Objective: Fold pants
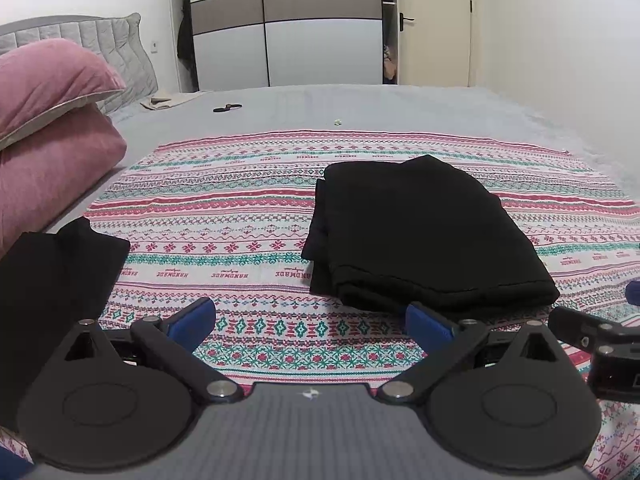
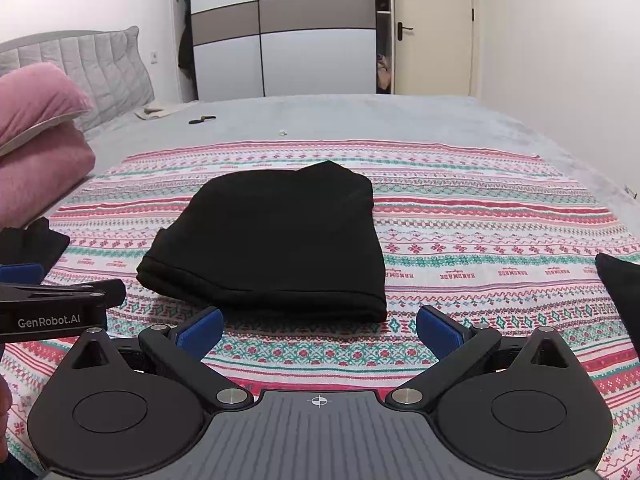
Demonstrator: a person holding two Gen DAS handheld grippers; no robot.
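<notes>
The black pants (image 1: 424,236) lie folded into a compact rectangle on the patterned cloth (image 1: 240,216); they also show in the right wrist view (image 2: 276,240). My left gripper (image 1: 310,322) is open and empty, just short of the pants' near edge, which lies ahead and to the right. My right gripper (image 2: 318,330) is open and empty, hovering just in front of the pants' near folded edge. The right gripper's body shows at the left view's right edge (image 1: 600,344), and the left gripper's body shows at the right view's left edge (image 2: 52,308).
Another black garment (image 1: 52,280) lies at the left on the cloth, also seen in the right wrist view (image 2: 32,240). A dark cloth piece (image 2: 620,292) lies at the right. Pink pillows (image 1: 52,128) are stacked at the left. A small black object (image 1: 227,108) lies on the grey bed.
</notes>
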